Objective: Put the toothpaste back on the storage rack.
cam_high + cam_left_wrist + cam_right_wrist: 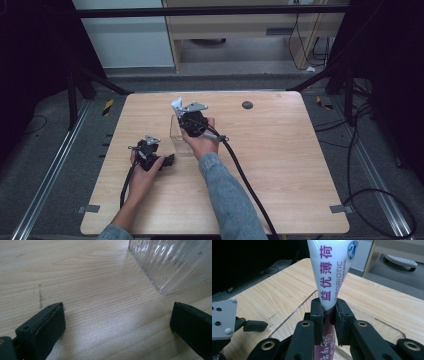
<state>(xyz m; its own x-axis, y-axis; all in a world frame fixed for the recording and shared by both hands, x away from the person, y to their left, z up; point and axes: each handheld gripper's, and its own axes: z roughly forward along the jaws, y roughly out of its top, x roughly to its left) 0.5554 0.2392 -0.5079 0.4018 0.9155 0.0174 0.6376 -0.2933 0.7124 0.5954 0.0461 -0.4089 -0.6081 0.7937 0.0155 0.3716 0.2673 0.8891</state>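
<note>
My right gripper (328,312) is shut on a white toothpaste tube (331,272) with purple lettering. It holds the tube upright over a clear ribbed plastic box (294,316). From above, the right gripper (187,112) hovers at the box (176,131) near the table's middle, and the tube's flat end (176,106) sticks up beside it. My left gripper (165,161) rests low on the table to the left of the box, pointing right. Its jaws stand wide apart with nothing between them (117,322), and the box's corner (172,265) lies just ahead.
The wooden table (280,160) carries a small dark round disc (247,105) near its far edge. A black cable (245,180) trails from the right gripper across the table toward the front. Black frame legs and cables stand around the table.
</note>
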